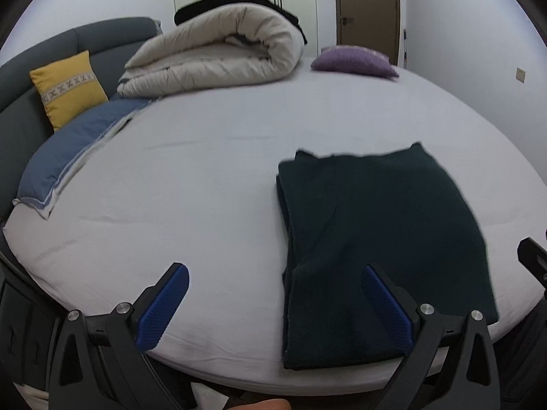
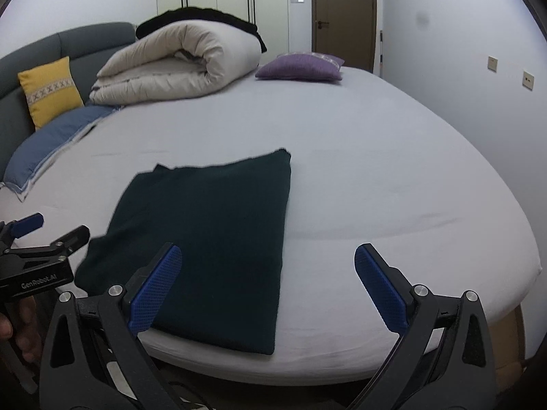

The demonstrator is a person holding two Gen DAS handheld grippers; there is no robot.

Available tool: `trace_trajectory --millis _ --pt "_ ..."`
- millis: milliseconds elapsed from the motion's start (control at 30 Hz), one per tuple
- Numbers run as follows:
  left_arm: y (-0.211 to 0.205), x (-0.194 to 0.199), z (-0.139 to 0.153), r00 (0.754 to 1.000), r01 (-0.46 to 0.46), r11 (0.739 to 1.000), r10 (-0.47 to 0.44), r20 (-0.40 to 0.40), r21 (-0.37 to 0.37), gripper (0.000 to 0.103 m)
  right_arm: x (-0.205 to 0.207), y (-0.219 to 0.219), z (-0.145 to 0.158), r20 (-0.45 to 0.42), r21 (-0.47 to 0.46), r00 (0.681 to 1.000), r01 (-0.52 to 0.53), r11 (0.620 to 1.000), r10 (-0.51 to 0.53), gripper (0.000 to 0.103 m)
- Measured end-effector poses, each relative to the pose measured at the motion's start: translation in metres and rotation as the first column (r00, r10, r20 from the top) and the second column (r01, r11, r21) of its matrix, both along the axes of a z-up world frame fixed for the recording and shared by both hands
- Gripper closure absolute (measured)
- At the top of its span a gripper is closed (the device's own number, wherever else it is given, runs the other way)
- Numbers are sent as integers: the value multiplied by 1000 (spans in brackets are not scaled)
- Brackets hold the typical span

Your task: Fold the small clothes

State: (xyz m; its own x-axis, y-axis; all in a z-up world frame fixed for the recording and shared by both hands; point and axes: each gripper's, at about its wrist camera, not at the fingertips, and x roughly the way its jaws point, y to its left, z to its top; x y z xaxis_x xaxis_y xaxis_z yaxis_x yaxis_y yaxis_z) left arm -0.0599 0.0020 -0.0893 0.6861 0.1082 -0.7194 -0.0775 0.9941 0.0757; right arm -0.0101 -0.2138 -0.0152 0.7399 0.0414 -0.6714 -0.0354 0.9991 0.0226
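Observation:
A dark green garment (image 1: 372, 239) lies folded into a long rectangle near the front edge of the pale bed sheet (image 1: 205, 188). My left gripper (image 1: 273, 273) is open above the garment's near left edge, its right finger over the cloth and its left finger over bare sheet. In the right wrist view the same garment (image 2: 212, 239) lies flat. My right gripper (image 2: 268, 256) stands wide open over its near right edge, nothing between the pads. The left gripper (image 2: 30, 235) shows at the left, a hand below it.
A rolled cream duvet (image 1: 218, 54) with dark cloth on top sits at the back of the bed. A purple cushion (image 1: 355, 61), a yellow cushion (image 1: 68, 87) and a blue pillow (image 1: 75, 157) lie along the back and left. A grey headboard (image 1: 30, 68) curves behind.

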Motion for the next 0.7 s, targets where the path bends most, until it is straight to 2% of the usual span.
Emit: trace_trajectory --millis 167,333,700 --pt "-1 4 -17 999 5 1000 -5 -34 -3 0 13 5 -21 -38 -11 999 17 1000 -18 0" --pt "1 4 -20 999 -1 1000 0 -48 -19 0 24 2 -33 -76 15 997 36 999 -34 0" --pt "6 8 -22 998 1 999 -3 -61 -34 0 28 1 -40 -96 5 995 30 1000 -29 0"
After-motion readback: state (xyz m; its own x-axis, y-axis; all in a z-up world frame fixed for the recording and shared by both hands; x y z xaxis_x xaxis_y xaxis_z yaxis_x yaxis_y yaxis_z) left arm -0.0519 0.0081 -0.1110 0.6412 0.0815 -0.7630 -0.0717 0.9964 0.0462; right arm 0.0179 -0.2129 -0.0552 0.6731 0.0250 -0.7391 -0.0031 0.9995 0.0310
